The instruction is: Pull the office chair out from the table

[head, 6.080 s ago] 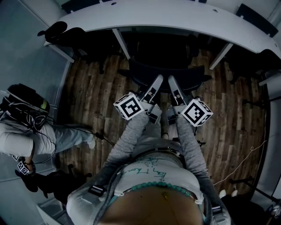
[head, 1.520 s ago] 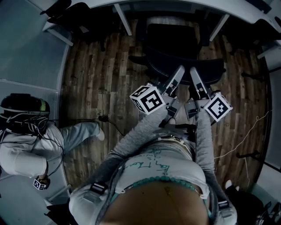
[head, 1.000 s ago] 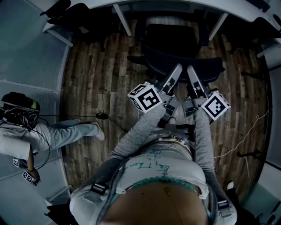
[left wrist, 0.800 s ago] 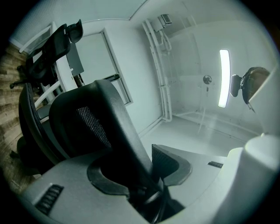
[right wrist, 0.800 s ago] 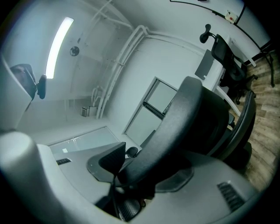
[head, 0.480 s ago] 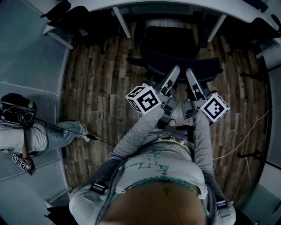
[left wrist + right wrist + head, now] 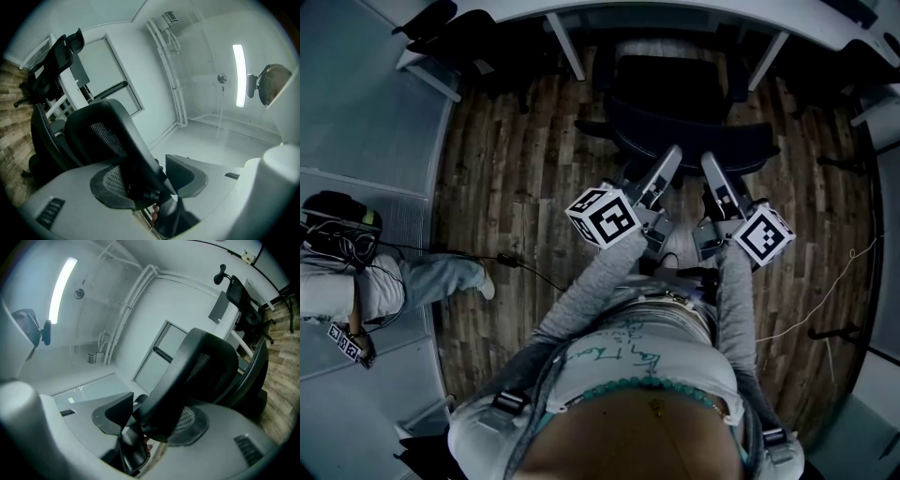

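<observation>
Wood floor [image 7: 506, 169] takes up most of the head view. The white curved worktop [image 7: 694, 17] runs along the top edge on slanted white legs [image 7: 569, 54].

The office chair [image 7: 670, 80] stands on the planks between those legs. Its seat is close to the worktop's edge and its backrest [image 7: 741, 141] faces me.

Another person [image 7: 356, 281] is on the grey floor at far left, well apart from the chair. A thin cable [image 7: 525, 270] runs from there onto the planks.

My left tongs [image 7: 149, 180] and right tongs [image 7: 150, 420] sit side by side, each straddling the backrest's top rim. Both have just been opening. The jaws are spread with the rim between the pads, not clamped, and each gripper view shows a gap beside the rim.

The marker cubes [image 7: 602, 217] sit behind the tongs, just above my sleeves.
</observation>
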`<state>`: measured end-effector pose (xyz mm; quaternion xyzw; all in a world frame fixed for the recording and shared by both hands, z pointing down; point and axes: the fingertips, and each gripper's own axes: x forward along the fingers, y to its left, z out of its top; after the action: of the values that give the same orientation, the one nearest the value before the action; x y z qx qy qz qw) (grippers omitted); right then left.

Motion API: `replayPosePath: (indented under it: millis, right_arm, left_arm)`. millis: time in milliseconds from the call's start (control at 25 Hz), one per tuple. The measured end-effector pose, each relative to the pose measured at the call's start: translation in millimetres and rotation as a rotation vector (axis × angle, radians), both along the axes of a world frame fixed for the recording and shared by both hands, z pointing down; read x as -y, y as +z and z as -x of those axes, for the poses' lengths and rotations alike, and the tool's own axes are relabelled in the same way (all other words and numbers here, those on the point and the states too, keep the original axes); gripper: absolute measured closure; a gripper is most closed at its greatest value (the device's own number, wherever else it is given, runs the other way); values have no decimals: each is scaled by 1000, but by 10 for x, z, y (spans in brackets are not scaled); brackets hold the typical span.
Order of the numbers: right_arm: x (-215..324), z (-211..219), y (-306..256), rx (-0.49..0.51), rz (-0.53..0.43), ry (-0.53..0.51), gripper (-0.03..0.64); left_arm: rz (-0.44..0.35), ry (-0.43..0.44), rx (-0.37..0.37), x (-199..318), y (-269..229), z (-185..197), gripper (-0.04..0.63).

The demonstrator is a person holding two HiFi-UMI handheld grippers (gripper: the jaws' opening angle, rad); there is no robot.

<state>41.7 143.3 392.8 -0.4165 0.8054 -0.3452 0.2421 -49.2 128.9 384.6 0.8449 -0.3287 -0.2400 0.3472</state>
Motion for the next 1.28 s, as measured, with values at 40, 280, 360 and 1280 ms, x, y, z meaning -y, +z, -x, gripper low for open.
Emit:
replayPosePath:
  millis: [40, 280, 360, 1280]
  right_arm:
    - [-7, 10, -4, 0, -2, -5, 405]
    - [-41, 20, 29, -49, 13, -9, 402]
    - [-94, 31, 37, -68, 11, -17, 402]
    - [-435, 155, 192, -284, -15, -123, 564]
  left_arm:
    - [1, -3, 1, -7, 3, 13, 385]
    - [4, -18, 23, -33, 26, 101, 380]
    - [-4, -24, 50, -78, 34, 134, 380]
    - [-32, 40, 183, -481, 212, 92, 469]
